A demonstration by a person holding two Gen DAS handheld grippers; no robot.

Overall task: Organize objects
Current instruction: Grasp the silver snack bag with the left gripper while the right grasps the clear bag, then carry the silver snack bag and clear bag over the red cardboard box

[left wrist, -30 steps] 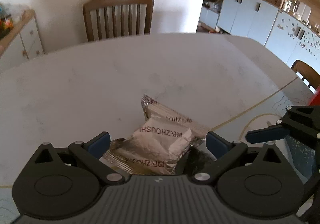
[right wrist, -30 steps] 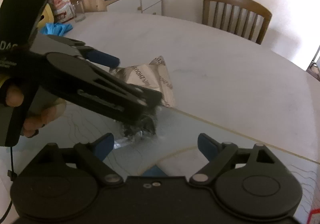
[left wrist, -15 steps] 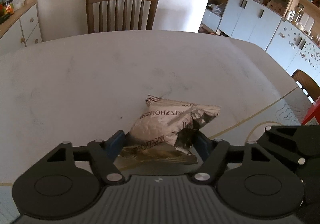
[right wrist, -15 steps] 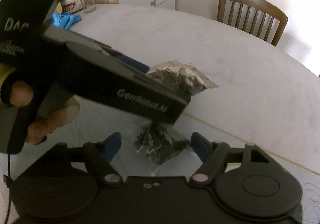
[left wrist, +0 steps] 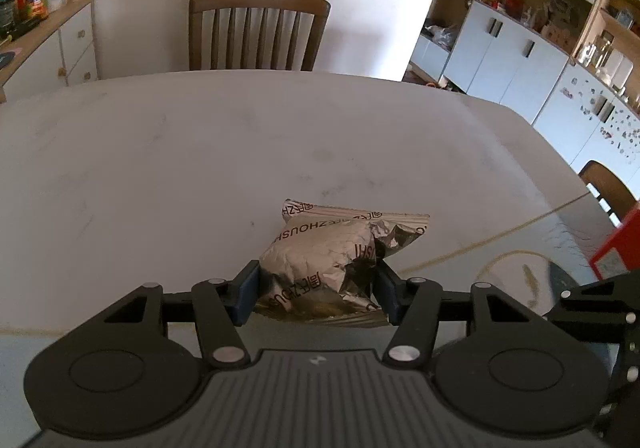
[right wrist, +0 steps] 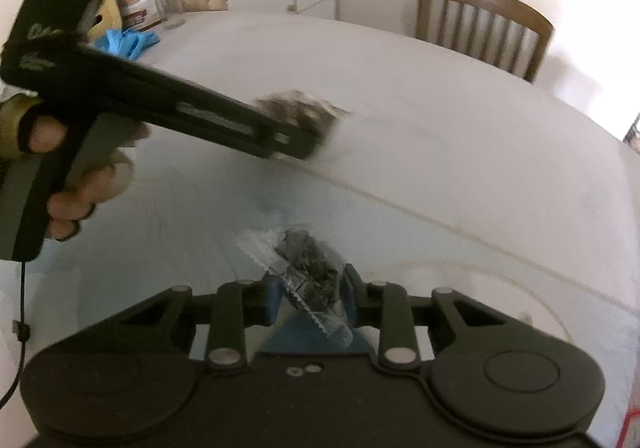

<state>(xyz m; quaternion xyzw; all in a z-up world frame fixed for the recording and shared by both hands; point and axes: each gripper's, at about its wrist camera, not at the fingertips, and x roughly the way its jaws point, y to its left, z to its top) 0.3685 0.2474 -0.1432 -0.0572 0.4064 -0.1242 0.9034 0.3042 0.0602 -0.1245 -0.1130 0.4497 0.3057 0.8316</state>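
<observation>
Two packets are gripped: your left gripper [left wrist: 316,294] has its fingers closed on the crinkled silver foil pouch [left wrist: 332,260], above the white bench [left wrist: 200,151]; your right gripper [right wrist: 308,298] pinches the small clear dark-filled sachet [right wrist: 304,268], long axis pointing away from you.

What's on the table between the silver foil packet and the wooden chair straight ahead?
Nothing: in the left wrist view, only bare white table lies between the silver foil packet and the wooden chair.

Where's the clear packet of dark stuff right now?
Right wrist view, bottom centre: the clear packet sits clamped in the right gripper, over the table.
</observation>
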